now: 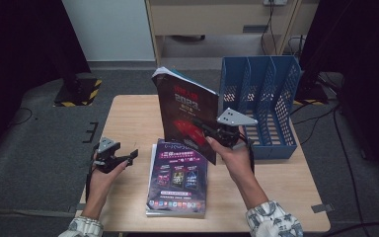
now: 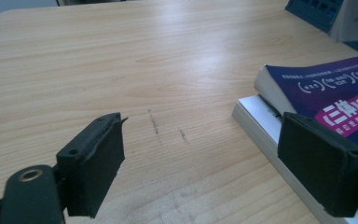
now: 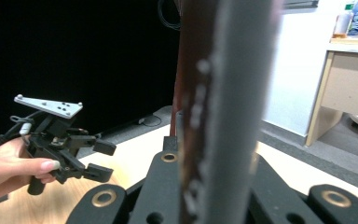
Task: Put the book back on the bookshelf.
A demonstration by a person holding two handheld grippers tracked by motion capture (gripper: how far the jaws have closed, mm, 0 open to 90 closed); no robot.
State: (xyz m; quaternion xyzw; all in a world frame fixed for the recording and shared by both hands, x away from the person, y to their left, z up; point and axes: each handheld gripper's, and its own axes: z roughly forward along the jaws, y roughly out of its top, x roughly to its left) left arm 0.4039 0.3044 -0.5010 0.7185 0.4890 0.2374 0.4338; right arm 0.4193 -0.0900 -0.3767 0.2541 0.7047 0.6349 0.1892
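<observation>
Right tongs (image 1: 208, 132) clench the dark red book (image 1: 185, 111), held upright above the worktop (image 1: 128, 118), just left of the blue file rack (image 1: 261, 98). Left tongs (image 1: 128, 157) (jaws apart, empty) hover beside the purple book (image 1: 177, 177).

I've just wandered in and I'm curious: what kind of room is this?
Probably an office or lab corner set up for recording: a small wooden table with books and a blue file rack, a wooden desk behind, dark curtains at both sides.
</observation>
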